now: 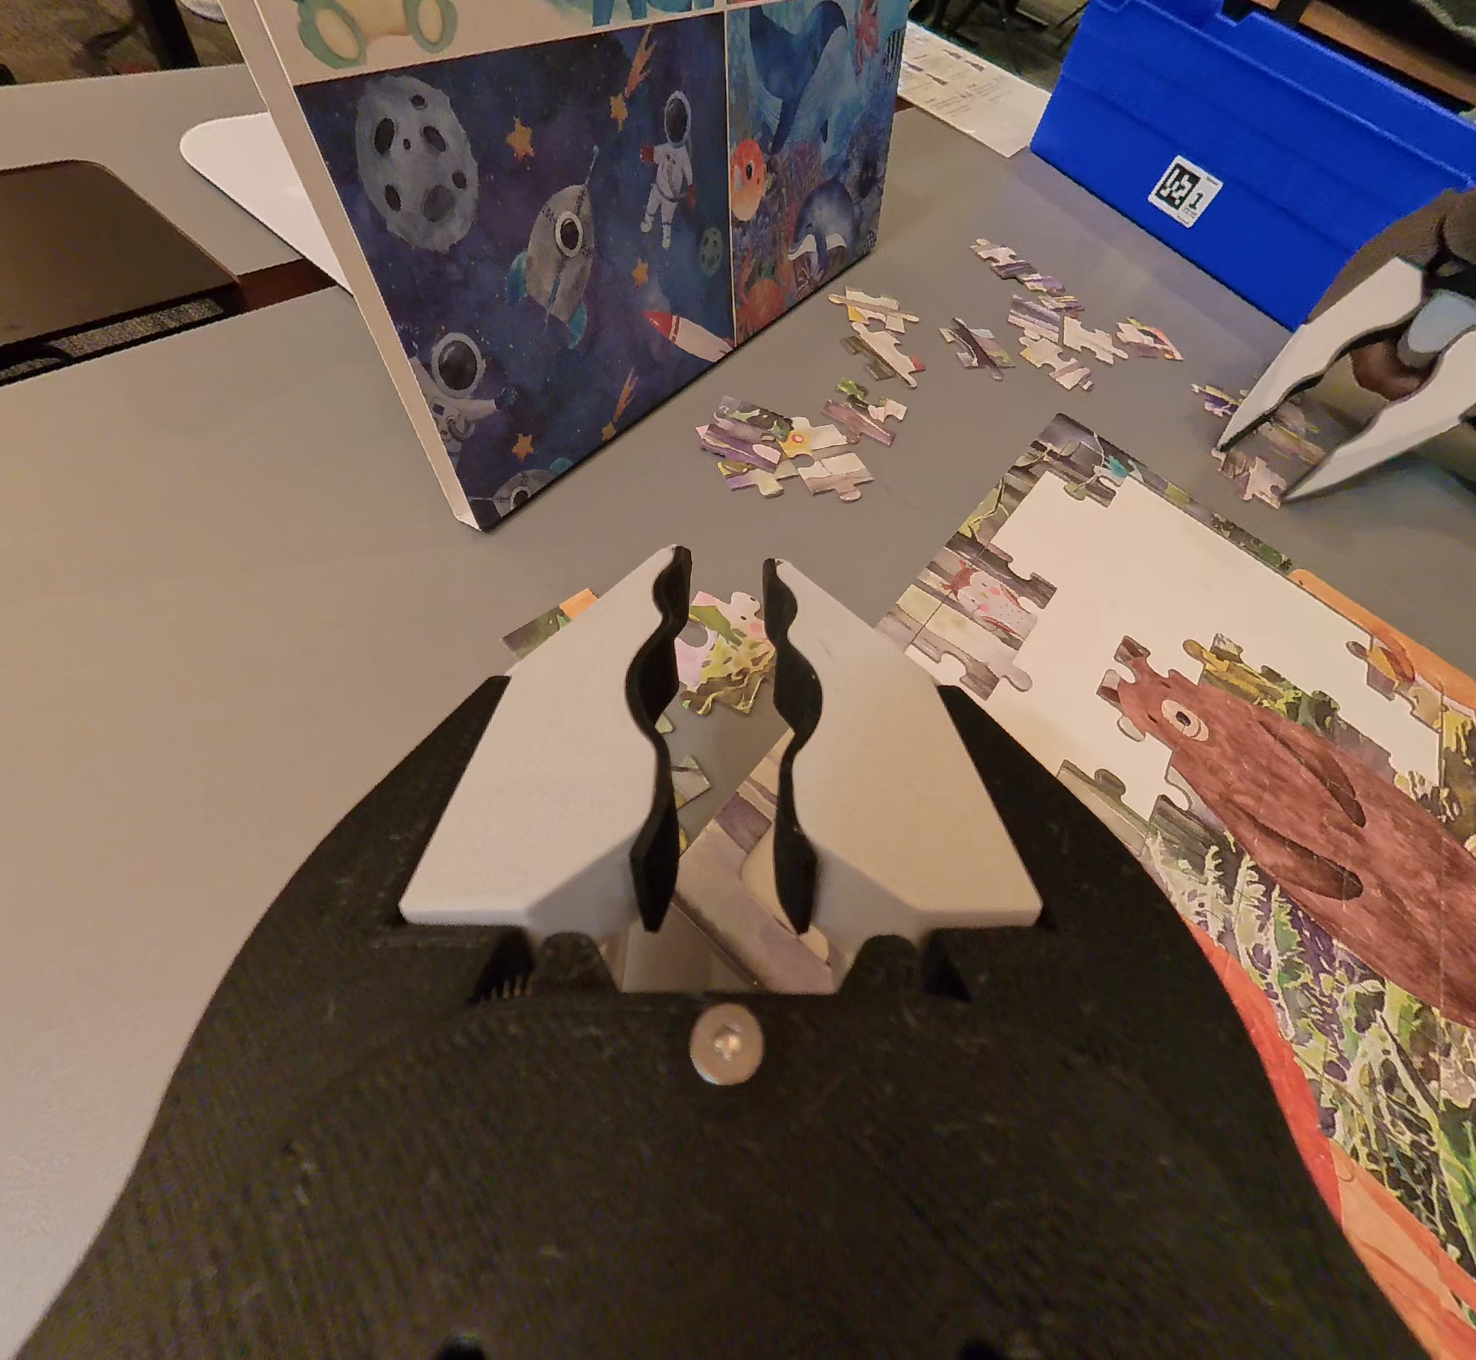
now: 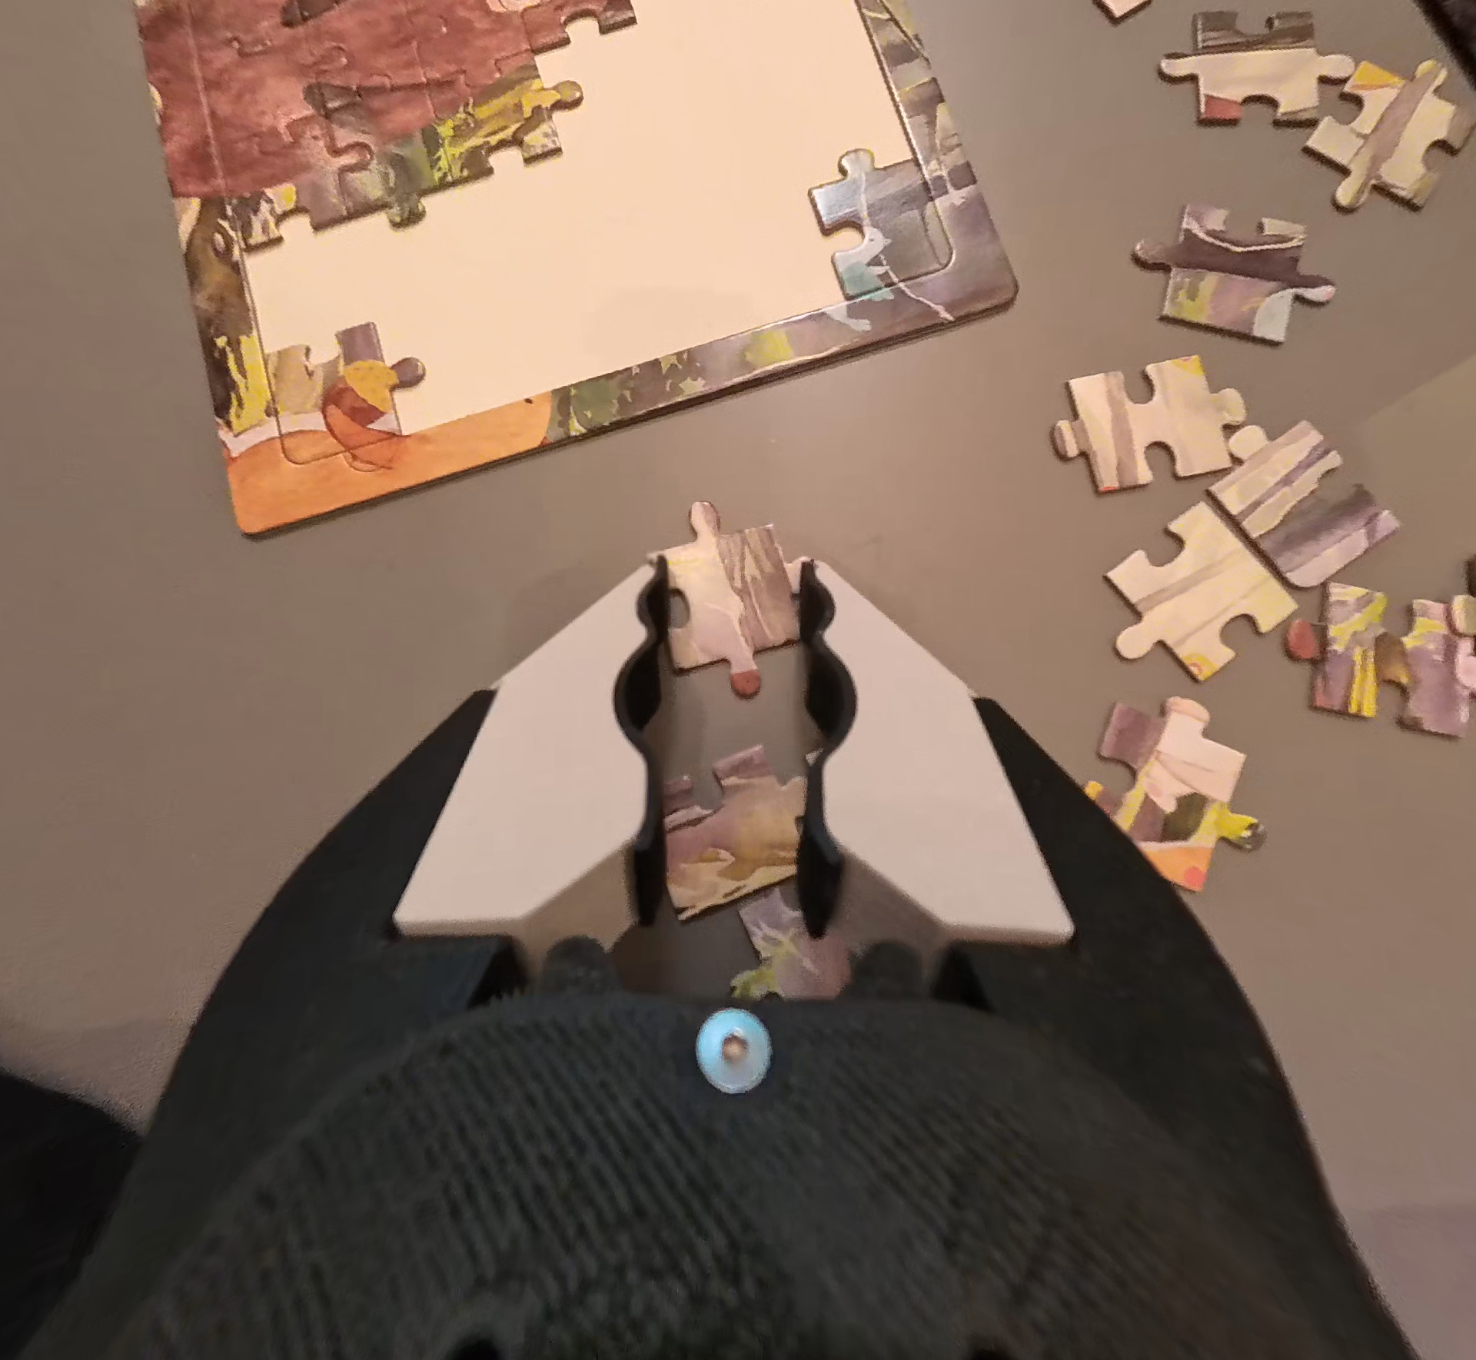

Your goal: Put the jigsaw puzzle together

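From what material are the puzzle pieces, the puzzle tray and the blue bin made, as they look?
Puzzle pieces: probably thick cardboard with a printed, slightly glossy face; brown cut edges show. Puzzle tray: seemingly the same board, with a printed raised frame and a matte cream floor. Blue bin: likely moulded plastic; its walls are smooth, evenly coloured and faintly shiny.
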Demonstrator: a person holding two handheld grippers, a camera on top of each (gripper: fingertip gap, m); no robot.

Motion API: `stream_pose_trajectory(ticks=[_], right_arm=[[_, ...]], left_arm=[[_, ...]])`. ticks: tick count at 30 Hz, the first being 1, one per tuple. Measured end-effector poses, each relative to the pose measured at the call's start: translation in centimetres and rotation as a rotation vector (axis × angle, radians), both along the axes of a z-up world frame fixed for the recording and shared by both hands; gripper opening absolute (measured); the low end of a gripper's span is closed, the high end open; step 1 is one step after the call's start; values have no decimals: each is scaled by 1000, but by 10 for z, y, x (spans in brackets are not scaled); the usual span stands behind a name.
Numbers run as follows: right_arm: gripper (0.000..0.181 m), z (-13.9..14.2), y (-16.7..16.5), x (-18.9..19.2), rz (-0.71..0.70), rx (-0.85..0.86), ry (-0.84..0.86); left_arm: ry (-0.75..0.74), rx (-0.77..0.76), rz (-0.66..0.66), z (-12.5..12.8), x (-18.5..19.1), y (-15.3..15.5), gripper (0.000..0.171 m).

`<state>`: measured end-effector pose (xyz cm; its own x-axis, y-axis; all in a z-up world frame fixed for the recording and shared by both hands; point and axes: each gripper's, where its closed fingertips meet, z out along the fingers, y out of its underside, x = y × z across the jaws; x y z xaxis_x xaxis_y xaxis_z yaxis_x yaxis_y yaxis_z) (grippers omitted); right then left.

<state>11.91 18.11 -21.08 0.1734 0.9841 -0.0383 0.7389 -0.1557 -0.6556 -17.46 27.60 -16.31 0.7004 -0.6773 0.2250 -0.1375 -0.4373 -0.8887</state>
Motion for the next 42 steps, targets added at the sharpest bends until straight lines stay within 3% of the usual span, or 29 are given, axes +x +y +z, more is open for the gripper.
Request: stream_pose_trajectory(ticks=[8,24,34,37,39,42], right_arm=[[6,-1,6,2,-23,3,2],[3,-3,26,23,-142,18,-33],[0,-1,-28,9,63,-251,65],[0,4,-24,3,65,-206,83],[6,9,-17,1,48,-145,104],[31,11,-10,-2,32,-87,115]], left_arm=[[1,1,1,0,0,0,15],[0,-1,0,0,0,0,15],[0,-1,0,0,0,0,15],[0,0,0,0,0,0,15],[0,-2,-1,0,0,0,15],[0,-1,-1,0,0,0,15]])
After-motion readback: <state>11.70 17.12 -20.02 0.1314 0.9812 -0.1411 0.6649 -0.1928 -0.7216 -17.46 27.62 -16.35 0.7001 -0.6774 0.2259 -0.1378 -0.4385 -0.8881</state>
